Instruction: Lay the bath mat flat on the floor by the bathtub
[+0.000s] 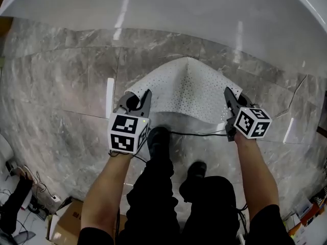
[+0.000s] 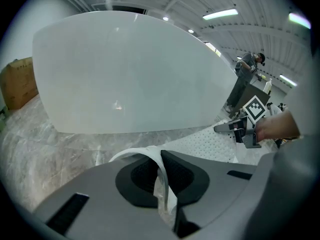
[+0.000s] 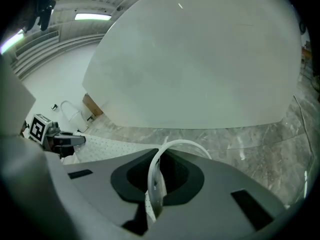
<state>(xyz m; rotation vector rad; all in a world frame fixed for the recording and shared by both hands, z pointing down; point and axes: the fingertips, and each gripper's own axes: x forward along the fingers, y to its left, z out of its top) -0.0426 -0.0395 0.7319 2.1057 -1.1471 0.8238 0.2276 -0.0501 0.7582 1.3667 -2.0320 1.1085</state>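
Left claw (image 1: 137, 100) and right claw (image 1: 231, 97) pinch the mat (image 1: 186, 88), whose hump between them may crease if dropped.

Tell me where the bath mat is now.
In the head view the bath mat is at centre, over the marble floor before the white bathtub, its near corners pinched by the left tool and the right tool.

- Grey marble tile floor (image 1: 56, 86): open to the left and right of the white perforated bath mat (image 1: 186, 88).
- Curved glossy white bathtub wall (image 1: 204, 9): closes off the far side, with a strip of bare floor between it and the mat.
- Thin black cable (image 1: 199, 133): crosses the floor at the mat's near edge.
- Black shoes (image 1: 158, 139): just behind the cable.
- Brown cardboard box (image 1: 66, 223): among the near-left clutter, well apart from the mat.
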